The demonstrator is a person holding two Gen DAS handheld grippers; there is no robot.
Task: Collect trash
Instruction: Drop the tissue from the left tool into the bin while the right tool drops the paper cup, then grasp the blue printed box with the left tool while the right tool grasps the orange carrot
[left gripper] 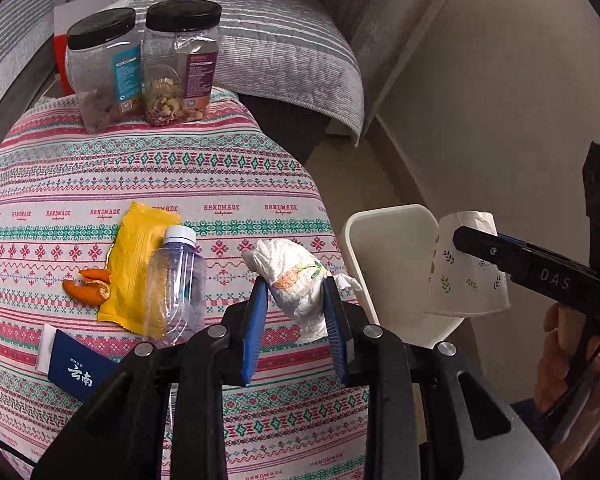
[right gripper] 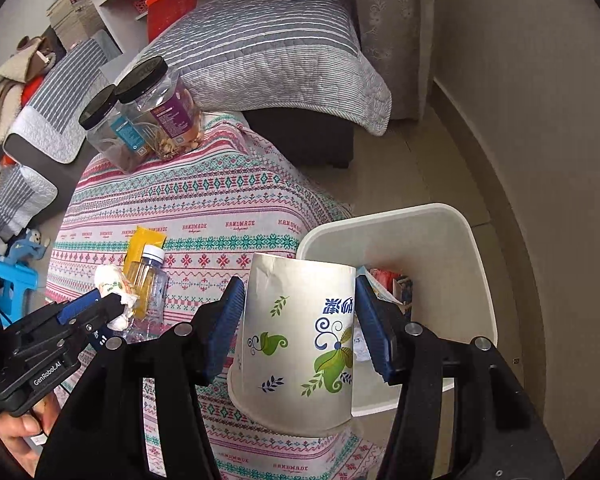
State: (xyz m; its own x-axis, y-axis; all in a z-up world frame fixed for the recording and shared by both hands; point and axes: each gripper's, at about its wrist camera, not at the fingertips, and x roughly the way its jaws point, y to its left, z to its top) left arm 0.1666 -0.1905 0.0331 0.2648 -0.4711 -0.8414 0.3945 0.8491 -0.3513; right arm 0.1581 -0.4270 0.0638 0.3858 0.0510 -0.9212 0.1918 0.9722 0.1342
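I've got both hands loaded right now: my right gripper [right gripper: 300, 330] is clamped on the paper cup [right gripper: 300, 344], held upside down over the near edge of the white bin [right gripper: 476, 264], and my left gripper [left gripper: 296, 320] is pinched on the crumpled tissue [left gripper: 296, 280], just above the patterned tablecloth [left gripper: 180, 168] beside the bin. Inside the bin I can make out some coloured scraps already, so I'd call the job partly done, with these two pieces next to drop. Left on the cloth, by my reckoning: the yellow wrapper [left gripper: 140, 256], the clear bottle [left gripper: 176, 284] lying on top of it, the orange peel [left gripper: 90, 286] just beside the wrapper, and the navy packet [left gripper: 76, 364] near me. The two snack jars [left gripper: 144, 68] at the far end hold nuts, so I doubt they count as trash. Writing: the cloth repeats "HANDMADE", the navy packet reads "云南", my left gripper's body shows "GenRobot.AI", my right one "DAS". The cup's blue characters are upside down and I can't read them.
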